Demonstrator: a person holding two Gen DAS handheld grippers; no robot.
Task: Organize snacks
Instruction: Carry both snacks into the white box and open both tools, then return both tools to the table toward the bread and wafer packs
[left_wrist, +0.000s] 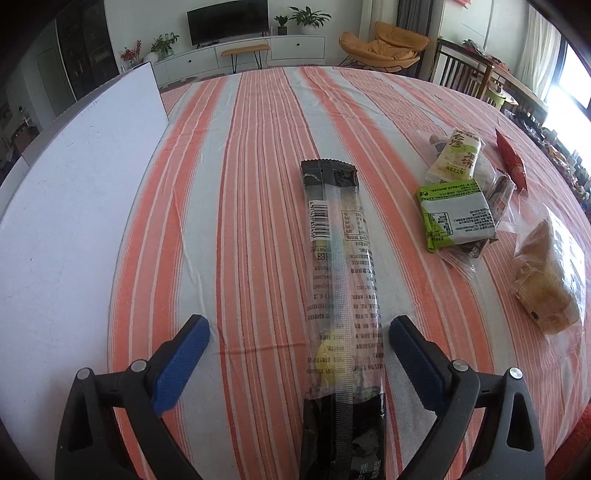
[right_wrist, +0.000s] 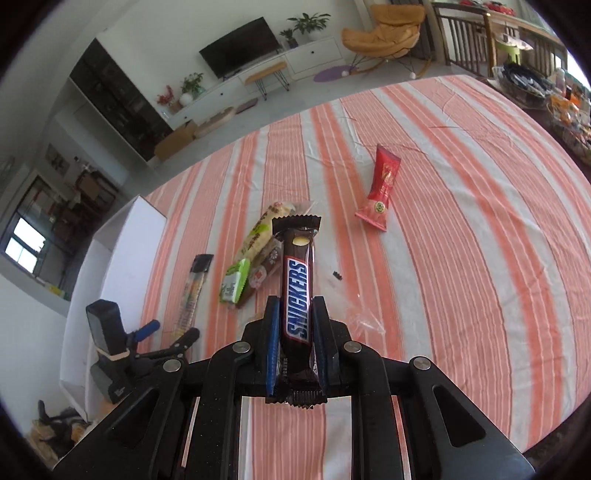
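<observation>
My left gripper (left_wrist: 299, 328) is open, its blue pads on either side of a long clear-and-black snack stick packet (left_wrist: 341, 280) that lies flat on the striped cloth; the pads do not touch it. My right gripper (right_wrist: 295, 306) is shut on a brown Snickers bar (right_wrist: 297, 291) and holds it above the table, pointing away. A pile of snacks lies ahead: a green-and-white packet (left_wrist: 456, 214), a cream packet (left_wrist: 456, 157), a red packet (left_wrist: 511, 160) and a clear bag of pastry (left_wrist: 550, 280). The left gripper (right_wrist: 162, 338) and the stick packet (right_wrist: 192, 295) also show in the right wrist view.
A white box (left_wrist: 81, 192) stands at the left on the orange-striped tablecloth (left_wrist: 258, 184). A red tube-shaped packet (right_wrist: 380, 188) lies alone further out. A small dark scrap (right_wrist: 337, 275) lies on the cloth. Chairs and a TV stand beyond the table.
</observation>
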